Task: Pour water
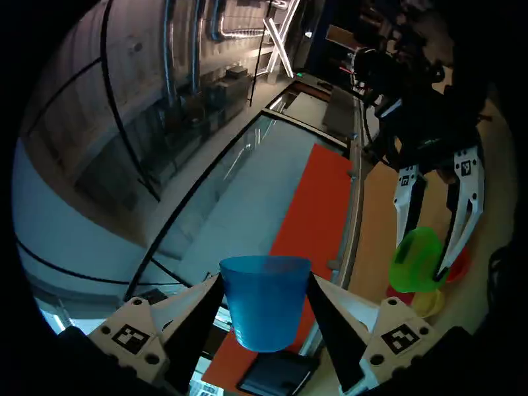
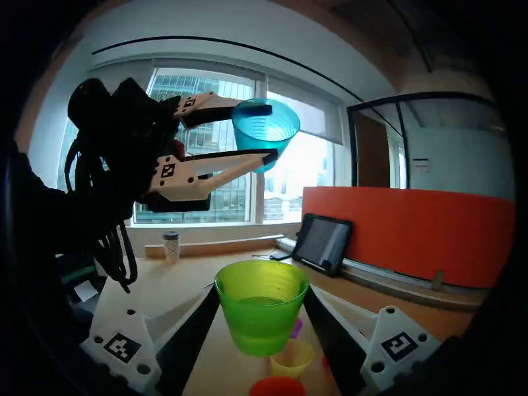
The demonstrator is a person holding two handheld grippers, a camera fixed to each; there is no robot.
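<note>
Hard to make out: whether the blue cup holds any water cannot be told. The mount and cables behind the left gripper read as one dark mass. A yellow cup and a red cup are partly covered by the green cup and cut off at the lower edge, and a small purple item beside them cannot be identified. Surface and room: a light wooden desk backed by an orange partition. A dark tablet leans near the partition's end, and a small jar stands by the sill. Behind is a wide window facing tall buildings (the left gripper view shows the same room strongly tilted). Task items: the right gripper has both fingers pressed against the sides of the green cup, which is upright just above the desk, with a liquid level visible partway up. The left gripper clamps the blue cup between both fingers, raised well above the green cup and to its upper left in the right gripper view. The blue cup appears tipped, its mouth leaning toward the camera, and the two cups are apart.
</note>
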